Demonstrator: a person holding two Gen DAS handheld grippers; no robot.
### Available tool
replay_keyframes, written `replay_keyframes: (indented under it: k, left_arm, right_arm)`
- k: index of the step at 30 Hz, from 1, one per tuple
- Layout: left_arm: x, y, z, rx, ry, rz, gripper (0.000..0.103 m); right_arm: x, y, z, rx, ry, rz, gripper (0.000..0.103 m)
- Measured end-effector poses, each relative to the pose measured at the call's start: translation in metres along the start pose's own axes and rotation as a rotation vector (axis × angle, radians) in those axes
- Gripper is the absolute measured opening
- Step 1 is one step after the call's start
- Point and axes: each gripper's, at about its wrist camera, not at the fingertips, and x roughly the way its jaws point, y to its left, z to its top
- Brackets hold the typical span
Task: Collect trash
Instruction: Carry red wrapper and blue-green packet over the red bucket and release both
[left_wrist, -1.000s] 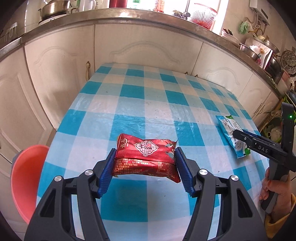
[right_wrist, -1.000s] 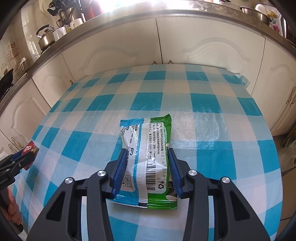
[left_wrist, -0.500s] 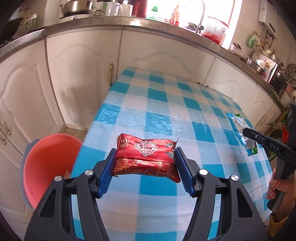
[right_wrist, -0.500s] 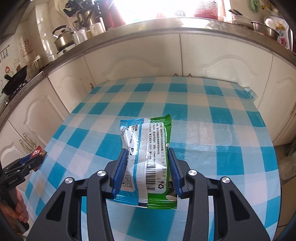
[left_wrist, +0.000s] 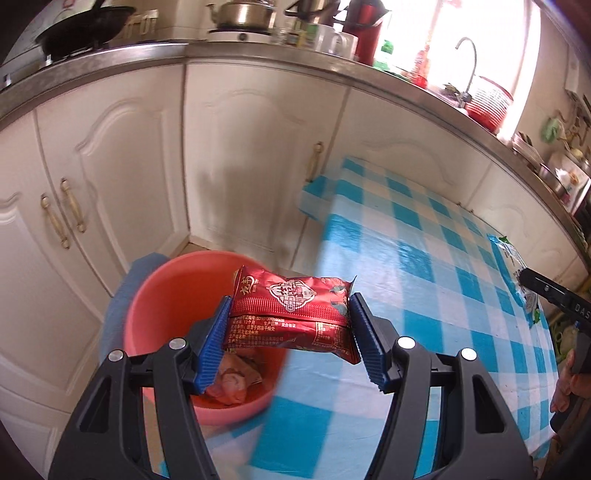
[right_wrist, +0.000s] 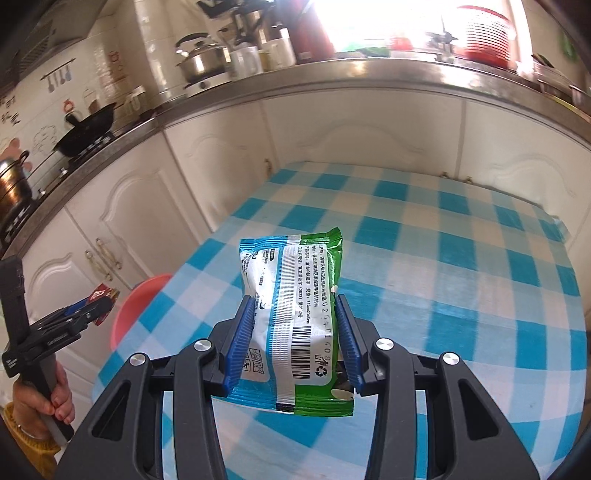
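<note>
Left wrist view: the red packet (left_wrist: 291, 314) was clamped in the left gripper (left_wrist: 290, 332) above the basin (left_wrist: 166, 295); release was best delayed until centred over it. The wipes pack (right_wrist: 295, 325) was clamped in the right gripper (right_wrist: 295, 343), well apart from the basin.

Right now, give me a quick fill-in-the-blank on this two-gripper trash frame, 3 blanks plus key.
1. The left gripper holds a crinkled ____ foil snack wrapper in its jaws.
2. The right gripper is shut on a green, blue and white plastic packet printed with a ____.
3. The round pink plastic basin stands beside the ____ tablecloth.

Missing words: red; barcode; blue-and-white checked
</note>
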Motion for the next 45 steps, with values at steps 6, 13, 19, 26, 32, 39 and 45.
replay_keyframes:
  k: [6,13,19,26,32,39,45]
  left_arm:
    - [-0.005,0.040,0.002,-0.078,-0.019,0.048,0.064]
    - [-0.004,0.068,0.001,-0.136,-0.027,0.069,0.064]
    - [0.002,0.079,-0.003,-0.156,-0.020,0.071,0.064]
    - [0.022,0.085,-0.007,-0.176,0.014,0.071,0.064]
    - [0.043,0.089,-0.014,-0.176,0.060,0.073,0.064]
    - [0.058,0.088,-0.017,-0.157,0.099,0.075,0.064]
    - [0.068,0.087,-0.018,-0.141,0.120,0.083,0.064]
  right_arm:
    - [0.017,0.054,0.007,-0.091,0.033,0.079,0.045]
    - [0.038,0.114,0.012,-0.188,0.078,0.163,0.045]
    - [0.057,0.157,0.015,-0.257,0.114,0.220,0.045]
    - [0.086,0.191,0.016,-0.297,0.175,0.274,0.045]
    - [0.108,0.207,0.017,-0.309,0.210,0.288,0.045]
    - [0.126,0.215,0.018,-0.308,0.229,0.298,0.042]
    - [0.132,0.215,0.021,-0.301,0.222,0.287,0.049]
